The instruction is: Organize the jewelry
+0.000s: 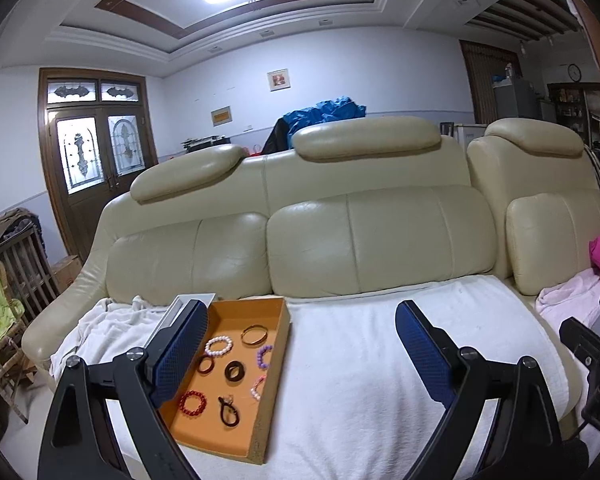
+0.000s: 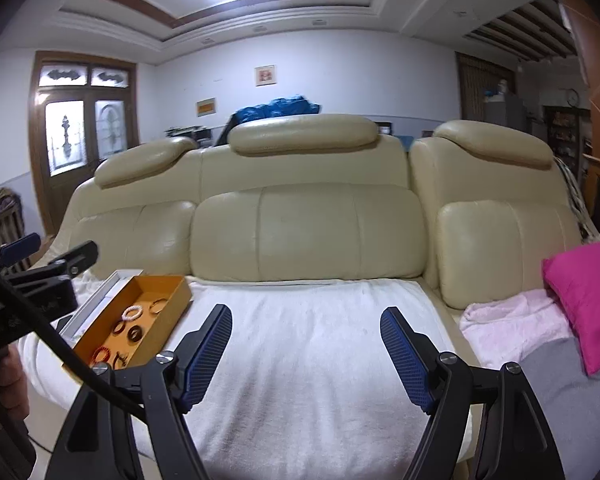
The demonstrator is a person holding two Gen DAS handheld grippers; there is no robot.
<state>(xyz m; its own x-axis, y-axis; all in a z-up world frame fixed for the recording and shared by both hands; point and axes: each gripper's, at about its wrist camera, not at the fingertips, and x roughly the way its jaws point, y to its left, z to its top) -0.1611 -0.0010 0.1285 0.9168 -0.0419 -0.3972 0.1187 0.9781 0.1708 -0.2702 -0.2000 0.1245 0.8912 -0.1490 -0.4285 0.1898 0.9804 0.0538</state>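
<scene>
An orange tray [image 1: 278, 364] lies on the white towel [image 1: 360, 360] on the sofa seat, left of centre. In it lie several bracelets: a white bead one [image 1: 219, 346], a gold bangle [image 1: 255, 334], a purple bead one [image 1: 263, 356], a dark ring [image 1: 235, 370], a red bead one [image 1: 193, 403] and a black loop [image 1: 228, 411]. My left gripper [image 1: 302, 320] is open and empty, its left finger over the tray's left edge. My right gripper [image 2: 306, 322] is open and empty above the bare towel [image 2: 308, 340], with the tray [image 2: 172, 312] to its left.
A cream leather sofa back [image 1: 380, 236] rises behind the towel. A white box lid [image 1: 180, 308] lies left of the tray. A pink cushion [image 2: 584, 300] and pale pink cloth [image 2: 508, 324] lie at the right. A wooden chair [image 1: 4, 320] stands at the far left.
</scene>
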